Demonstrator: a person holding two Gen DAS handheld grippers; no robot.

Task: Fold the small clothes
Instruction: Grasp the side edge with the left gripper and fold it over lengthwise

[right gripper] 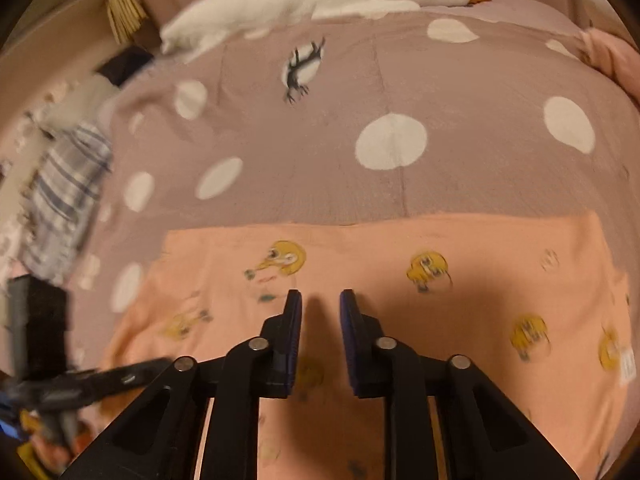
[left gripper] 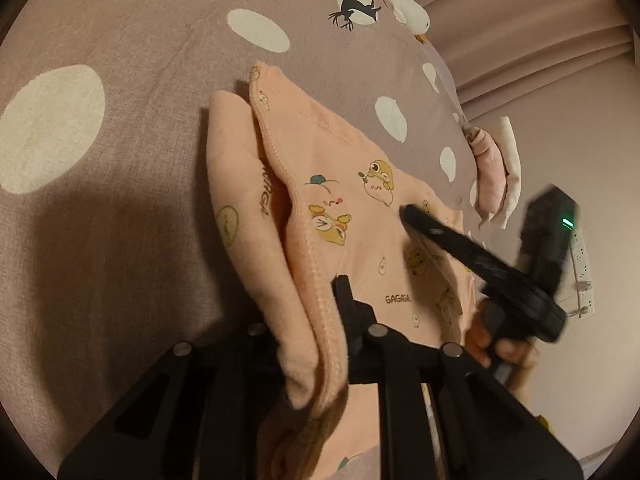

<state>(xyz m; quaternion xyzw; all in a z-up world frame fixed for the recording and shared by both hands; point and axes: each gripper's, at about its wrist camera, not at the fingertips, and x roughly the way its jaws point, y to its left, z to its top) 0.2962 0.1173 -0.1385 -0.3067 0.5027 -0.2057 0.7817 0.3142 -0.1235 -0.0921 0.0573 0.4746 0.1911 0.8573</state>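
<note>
Nearest, a doubled fold of the peach cartoon-print garment is pinched in the left tongs, the right tongs are held narrowly apart, empty, above its flat part on the polka-dot bed, so folding is judged partly done.

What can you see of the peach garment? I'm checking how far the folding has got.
The peach garment is soft, fleecy cloth printed with yellow cartoon ducks and the word GAGAGA, with stitched hems. It lies on the spotted bedspread. In the left wrist view one edge is doubled over in thick layers, and the left gripper is shut on that fold. In the right wrist view it lies flat; the right gripper hangs over it with nothing between its fingers.
</note>
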